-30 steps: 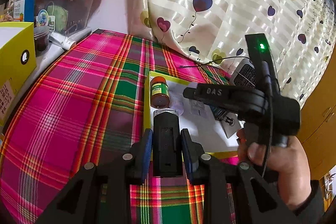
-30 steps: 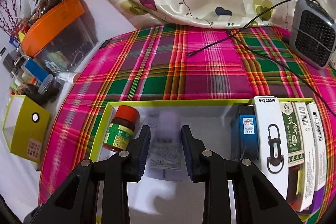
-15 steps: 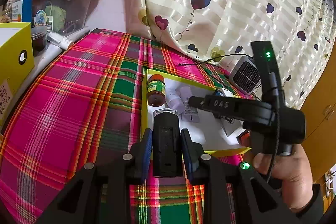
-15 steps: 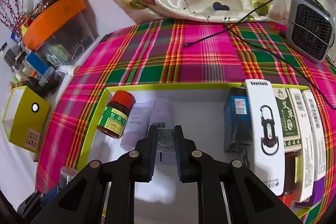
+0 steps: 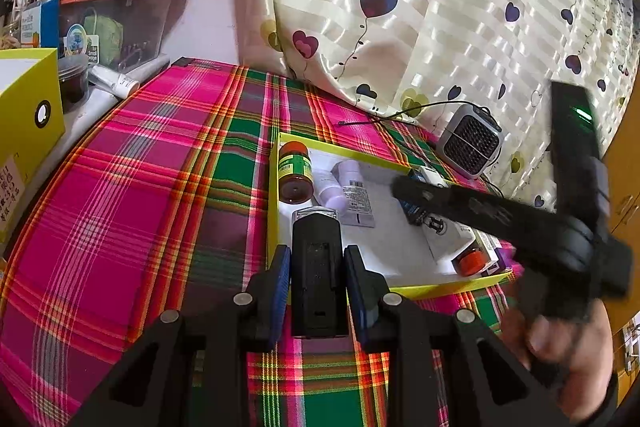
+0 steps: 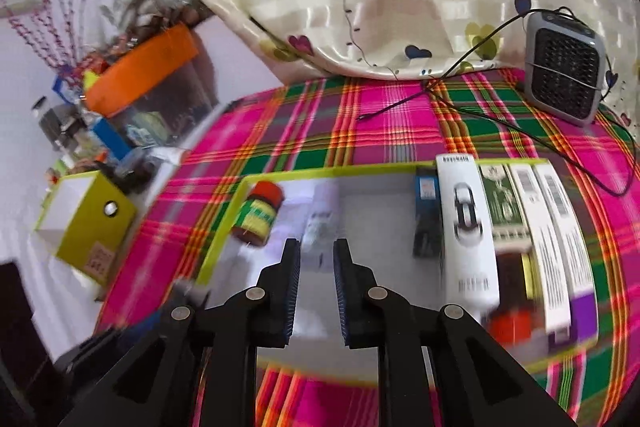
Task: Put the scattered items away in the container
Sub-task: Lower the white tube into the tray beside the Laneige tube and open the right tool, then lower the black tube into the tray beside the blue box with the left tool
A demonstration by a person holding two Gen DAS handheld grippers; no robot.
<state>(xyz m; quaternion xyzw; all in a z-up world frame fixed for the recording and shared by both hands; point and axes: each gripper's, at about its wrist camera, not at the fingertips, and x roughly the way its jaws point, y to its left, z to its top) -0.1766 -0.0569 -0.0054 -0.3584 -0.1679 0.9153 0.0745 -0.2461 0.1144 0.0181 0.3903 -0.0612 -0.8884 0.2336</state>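
- Left wrist view: the left gripper was clamped on a black oblong device, its blue-padded jaws pressed against both long sides. The device's far end reached over the near edge of the yellow-rimmed tray on the plaid cloth.
- In the tray lay a brown jar with a red lid, a pale tube just beside it, and boxes toward the right.
- The right gripper crossed the right of this view, blurred, in the person's hand.
- Right wrist view: the right gripper hung over the tray with its jaws a narrow gap apart and nothing between them.
- Boxes, a white keychain box among them, were lined along the tray's right side; a small grey heater stood beyond.
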